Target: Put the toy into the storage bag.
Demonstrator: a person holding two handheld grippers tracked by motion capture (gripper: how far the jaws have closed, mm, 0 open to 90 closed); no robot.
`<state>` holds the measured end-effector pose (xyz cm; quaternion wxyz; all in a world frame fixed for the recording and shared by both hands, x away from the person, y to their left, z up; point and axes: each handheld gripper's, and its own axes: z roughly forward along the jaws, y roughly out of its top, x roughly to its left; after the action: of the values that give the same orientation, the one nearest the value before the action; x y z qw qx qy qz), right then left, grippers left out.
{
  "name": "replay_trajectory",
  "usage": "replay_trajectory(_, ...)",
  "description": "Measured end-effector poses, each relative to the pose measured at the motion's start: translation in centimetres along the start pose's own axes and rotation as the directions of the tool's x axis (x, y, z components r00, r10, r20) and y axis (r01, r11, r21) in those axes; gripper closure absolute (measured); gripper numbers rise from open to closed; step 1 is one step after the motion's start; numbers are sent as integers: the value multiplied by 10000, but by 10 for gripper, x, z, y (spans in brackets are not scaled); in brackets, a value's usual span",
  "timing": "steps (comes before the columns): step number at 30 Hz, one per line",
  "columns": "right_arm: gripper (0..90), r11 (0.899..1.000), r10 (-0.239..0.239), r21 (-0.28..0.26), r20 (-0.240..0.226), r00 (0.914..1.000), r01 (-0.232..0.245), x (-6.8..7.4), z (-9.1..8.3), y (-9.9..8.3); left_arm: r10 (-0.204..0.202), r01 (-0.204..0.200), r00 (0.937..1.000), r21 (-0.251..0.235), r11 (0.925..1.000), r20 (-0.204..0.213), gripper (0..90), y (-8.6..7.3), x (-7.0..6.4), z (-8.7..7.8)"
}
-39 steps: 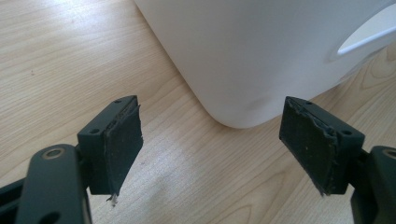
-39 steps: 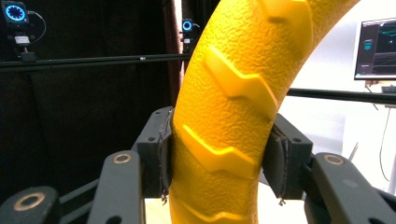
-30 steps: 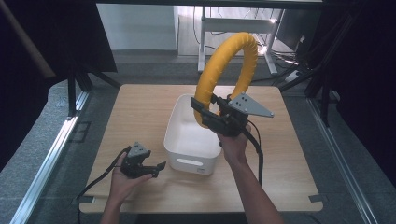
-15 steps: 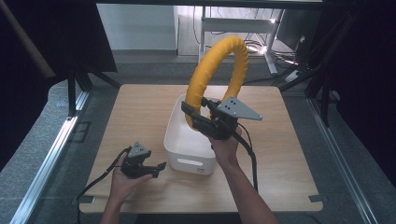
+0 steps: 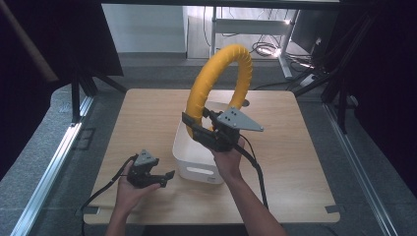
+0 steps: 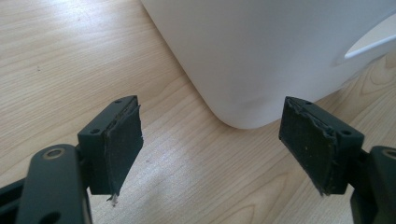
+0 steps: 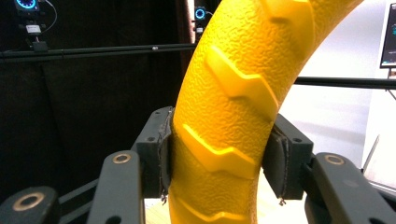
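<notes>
my right tongs point(image 7: 219, 163) clamp the yellow ring point(image 5: 216, 78), which arches up above the white bin point(image 5: 192, 160) just under them. my left tongs point(image 6: 210, 149) gape wide on the counter point(image 5: 295, 147), the bin's corner right ahead.

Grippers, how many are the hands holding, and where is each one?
2. The left gripper rests low on the table, jaws open, beside the white bin. The right gripper is raised above the bin, clamped on the yellow ring.
</notes>
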<state>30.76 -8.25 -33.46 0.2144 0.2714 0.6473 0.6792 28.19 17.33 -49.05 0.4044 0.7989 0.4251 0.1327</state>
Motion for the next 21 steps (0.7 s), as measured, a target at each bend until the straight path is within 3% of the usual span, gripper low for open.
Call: replay_trajectory(21, 488, 9997, 219, 124, -31, 9998, -218, 8, 6, -21, 47, -47, 10000, 25, 10000, -18, 215, 0, 0, 0)
